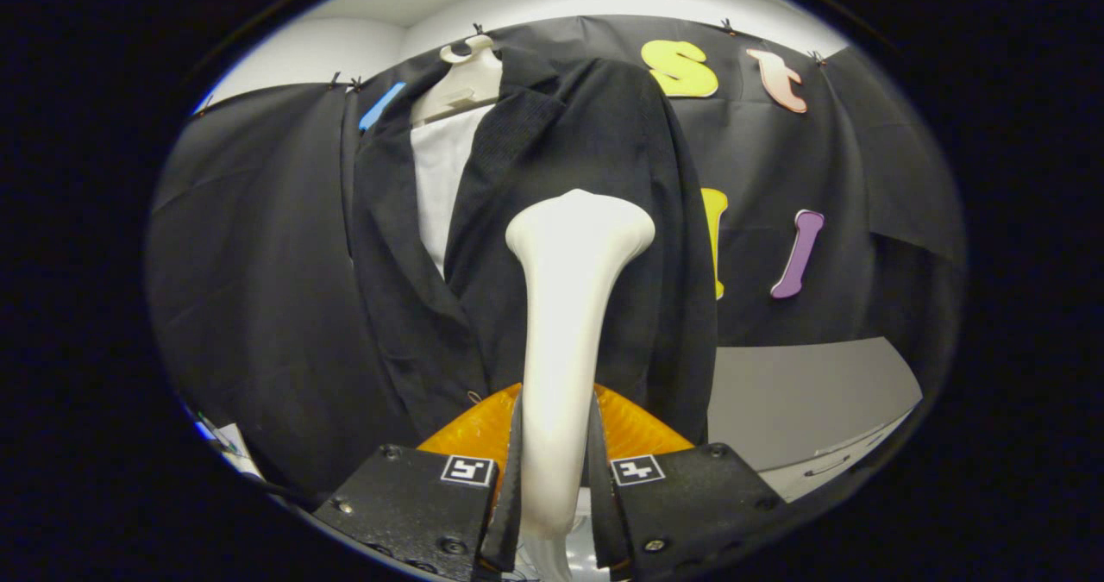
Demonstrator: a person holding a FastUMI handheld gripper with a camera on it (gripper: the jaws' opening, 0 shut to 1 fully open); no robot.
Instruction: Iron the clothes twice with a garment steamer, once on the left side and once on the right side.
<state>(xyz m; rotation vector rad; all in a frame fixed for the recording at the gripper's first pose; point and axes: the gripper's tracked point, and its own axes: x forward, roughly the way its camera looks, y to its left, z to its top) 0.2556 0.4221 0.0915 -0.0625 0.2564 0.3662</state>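
Observation:
A black jacket (586,134) hangs on a white hanger (461,82) against the black cloth wall, with a white shirt (440,177) showing between its lapels. My gripper (556,470) is shut on the white garment steamer (569,306), both fingers pressing on its handle. The steamer's wide head (580,224) points up and stands in front of the jacket's right front panel, about mid-chest height. An orange part (634,427) sits just beyond the fingers, behind the steamer's handle. Whether the head touches the cloth I cannot tell.
Black cloth (250,263) covers the wall on both sides of the jacket. A grey-white surface (811,392) lies low to the right of the jacket. Some small items (220,440) lie low at the left.

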